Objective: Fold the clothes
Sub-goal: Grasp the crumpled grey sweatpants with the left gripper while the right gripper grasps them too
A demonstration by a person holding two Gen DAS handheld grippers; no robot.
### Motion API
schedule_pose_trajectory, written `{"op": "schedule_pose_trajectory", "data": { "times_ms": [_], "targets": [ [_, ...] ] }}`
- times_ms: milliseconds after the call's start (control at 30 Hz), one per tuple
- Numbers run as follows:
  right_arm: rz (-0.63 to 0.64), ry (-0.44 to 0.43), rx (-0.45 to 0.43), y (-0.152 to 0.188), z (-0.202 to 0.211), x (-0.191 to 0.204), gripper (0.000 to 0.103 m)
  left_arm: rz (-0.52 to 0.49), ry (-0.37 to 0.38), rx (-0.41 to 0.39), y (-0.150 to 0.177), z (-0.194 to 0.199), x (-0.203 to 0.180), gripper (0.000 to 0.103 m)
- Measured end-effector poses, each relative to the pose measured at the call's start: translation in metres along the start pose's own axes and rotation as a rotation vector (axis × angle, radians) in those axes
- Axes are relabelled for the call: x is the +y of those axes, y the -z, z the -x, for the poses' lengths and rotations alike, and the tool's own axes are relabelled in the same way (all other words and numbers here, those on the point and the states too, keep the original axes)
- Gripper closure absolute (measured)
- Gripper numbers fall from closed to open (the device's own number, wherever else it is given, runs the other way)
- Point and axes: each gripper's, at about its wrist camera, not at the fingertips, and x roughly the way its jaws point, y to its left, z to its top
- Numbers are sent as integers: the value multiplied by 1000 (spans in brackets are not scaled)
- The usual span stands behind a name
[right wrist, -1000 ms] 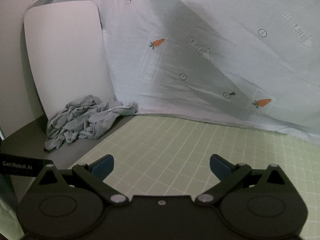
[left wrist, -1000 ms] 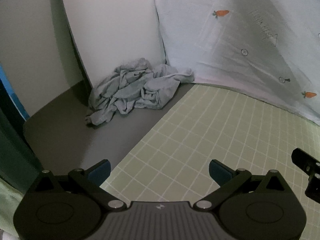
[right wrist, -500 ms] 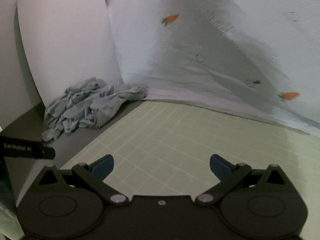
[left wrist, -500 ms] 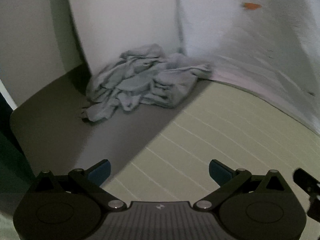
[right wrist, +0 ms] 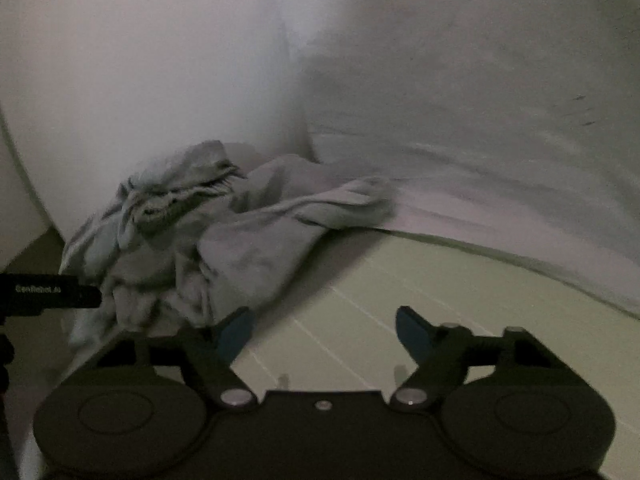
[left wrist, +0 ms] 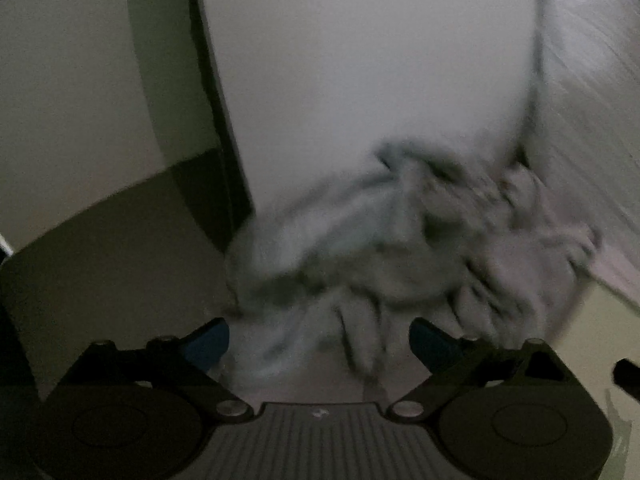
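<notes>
A crumpled grey garment (left wrist: pixel 400 256) lies in a heap against a leaning white board, blurred by motion in the left wrist view. My left gripper (left wrist: pixel 318 340) is open right at the heap's near edge, with cloth lying between its blue-tipped fingers. In the right wrist view the same garment (right wrist: pixel 224 240) sits at centre left, one sleeve-like end stretched to the right. My right gripper (right wrist: pixel 324 330) is open over the green mat, its left fingertip (right wrist: pixel 234 330) at the garment's edge. Nothing is gripped.
A white board (right wrist: pixel 140 80) leans in the corner behind the heap. A pale sheet with carrot prints (right wrist: pixel 480 100) hangs as a backdrop on the right. A green gridded mat (right wrist: pixel 400 300) covers the surface beside a grey strip (left wrist: pixel 120 260). The left gripper's body (right wrist: pixel 44 292) pokes in at left.
Both grippers have moved forward and left toward the garment, which now looks much larger. The left one has reached the heap's edge. Both stay open.
</notes>
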Motion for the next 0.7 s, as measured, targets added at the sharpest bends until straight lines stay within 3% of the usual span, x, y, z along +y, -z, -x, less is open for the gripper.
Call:
{"op": "schedule_pose_trajectory", "data": {
  "times_ms": [133,200,233,267,300,333,433,533,700],
  "targets": [
    [-39,-89,57,-16,-62,11,28,12,-23,-46,-19,-27,3,24],
    [-56,-121,80,-18,-83,16,29,6,-21,-45,-21,-34,1,40],
    [-65,-136,90,-19,-93,18,39,4,-20,-43,-22,-37,1,52],
    [-63,-137,90,-18,-97,21,59,9,-12,-40,-23,-39,0,62],
    [-57,-131,84,-18,-99,24,66,20,1,-36,-23,-40,0,69],
    [-50,-126,79,-17,-101,26,88,25,12,-31,-23,-40,0,79],
    [-34,-131,13,-13,-80,29,93,-19,13,-42,-21,-32,-6,88],
    [11,-100,-64,-6,-37,30,93,-12,42,-61,-19,-10,-6,89],
    [-38,-31,-188,13,49,15,94,-26,111,-112,-10,50,-8,90]
  ]
}}
